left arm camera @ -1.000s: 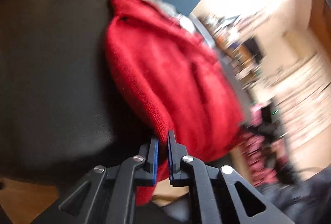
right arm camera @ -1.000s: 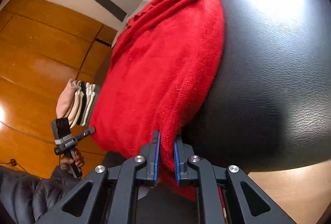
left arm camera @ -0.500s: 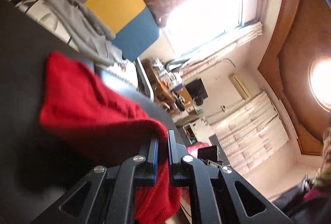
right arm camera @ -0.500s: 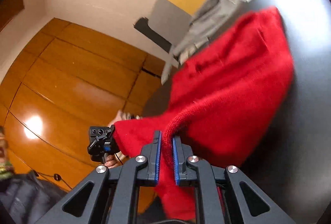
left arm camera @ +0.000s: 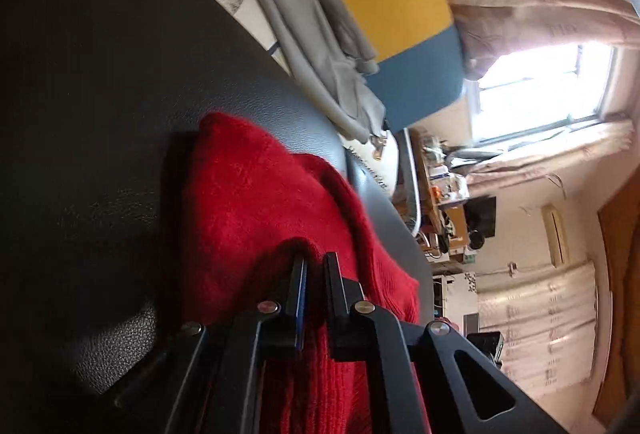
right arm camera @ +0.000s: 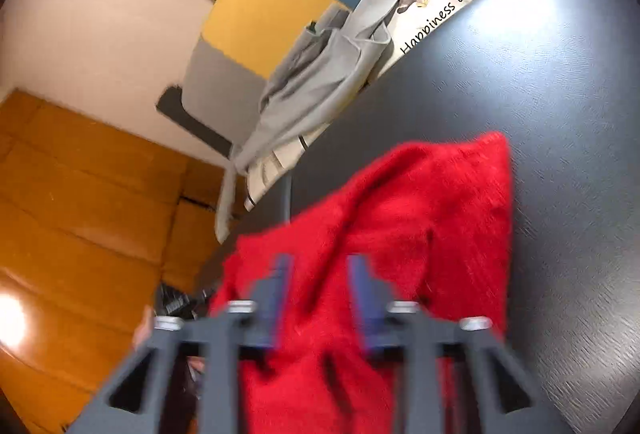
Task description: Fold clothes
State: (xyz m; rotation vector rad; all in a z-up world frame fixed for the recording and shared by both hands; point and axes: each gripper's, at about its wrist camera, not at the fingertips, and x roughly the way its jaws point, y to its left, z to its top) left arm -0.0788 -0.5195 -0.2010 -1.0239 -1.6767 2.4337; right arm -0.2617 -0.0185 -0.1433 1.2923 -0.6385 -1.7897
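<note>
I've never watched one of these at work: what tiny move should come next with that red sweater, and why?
Probably open the left gripper and let go. The right gripper stands open above the red sweater, which lies doubled over on the dark table, while the left one is shut on a fold of it. Releasing would let that fold settle flat.

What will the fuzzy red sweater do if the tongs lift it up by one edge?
The red sweater would probably flop and hang down, since it already bunches in soft folds on the black surface. Its fuzzy knit likely grips rather than slips: the left tongs hold an edge pinched.
</note>
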